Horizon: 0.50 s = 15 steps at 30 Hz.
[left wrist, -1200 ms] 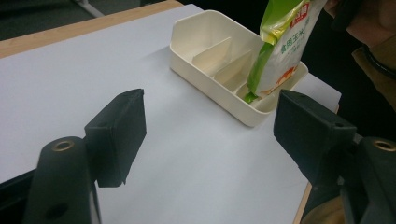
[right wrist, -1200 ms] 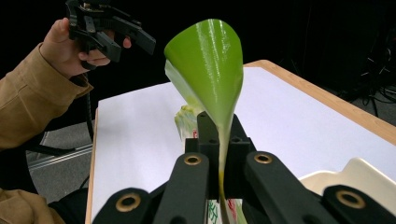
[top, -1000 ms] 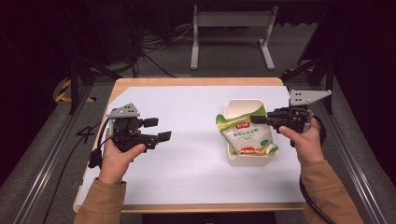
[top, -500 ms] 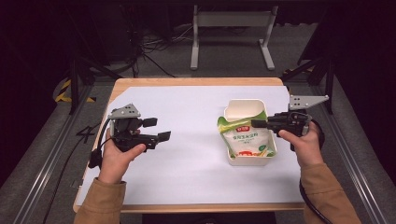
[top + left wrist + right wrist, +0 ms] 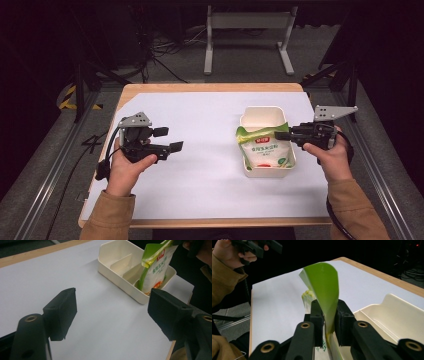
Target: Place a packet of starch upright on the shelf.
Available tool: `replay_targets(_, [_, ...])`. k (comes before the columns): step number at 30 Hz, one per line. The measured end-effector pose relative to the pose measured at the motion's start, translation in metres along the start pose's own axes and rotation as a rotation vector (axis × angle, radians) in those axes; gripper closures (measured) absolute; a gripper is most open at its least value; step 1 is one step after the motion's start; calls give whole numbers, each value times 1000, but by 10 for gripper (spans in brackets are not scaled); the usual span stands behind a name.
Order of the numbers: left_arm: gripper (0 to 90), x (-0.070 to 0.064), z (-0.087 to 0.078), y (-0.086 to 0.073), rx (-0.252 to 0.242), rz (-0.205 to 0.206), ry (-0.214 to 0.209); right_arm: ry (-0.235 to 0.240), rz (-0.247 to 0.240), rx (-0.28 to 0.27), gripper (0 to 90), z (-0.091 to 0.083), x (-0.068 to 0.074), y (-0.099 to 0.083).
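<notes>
We take the green and white food pouch (image 5: pixel 263 147) as the thing being handled. It stands in the near compartment of the cream divided tray (image 5: pixel 260 113), its top edge rising above the rim. The right tongs (image 5: pixel 278 135) are clamped on that green top edge; in the right gripper view the film (image 5: pixel 324 287) bows up between the two pads pressed against it. We judge the grip is at the top so the pouch can hang and slide down between the dividers, or be lifted clear; we cannot tell which.

The tray sits on the white sheet covering the worktop (image 5: pixel 210 130), toward the person's right, within reach of the right hand (image 5: pixel 334 157).

The left tongs (image 5: pixel 169 140) are well apart from the tray, on its far side from the right hand, jaws spread wide and holding nothing, probably waiting clear.

Counted: one pouch, one tray with at least two dividers seen in the left gripper view (image 5: pixel 121 262), two tongs, two hands.
</notes>
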<state>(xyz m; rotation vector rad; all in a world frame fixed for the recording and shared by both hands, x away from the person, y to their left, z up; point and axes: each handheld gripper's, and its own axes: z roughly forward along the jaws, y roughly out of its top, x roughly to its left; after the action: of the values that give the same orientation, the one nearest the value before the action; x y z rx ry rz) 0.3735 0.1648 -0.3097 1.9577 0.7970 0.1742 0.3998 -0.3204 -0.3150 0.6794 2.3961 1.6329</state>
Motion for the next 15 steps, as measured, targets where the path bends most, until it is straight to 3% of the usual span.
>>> replay_targets(7, [237,-1,2,-1,11,-20,-7,-13,14,-15,648,-4,0,1])
replay_targets(10, [237,0,2,-2,12,3,0,-15,18,-18,592,-5,0,3])
replay_targets(11, [237,-1,2,-2,13,-15,-9,-16,19,-19,574,-5,1,4])
replay_targets(15, [237,-2,-1,-3,1,-1,2,-17,15,-20,515,-7,3,10])
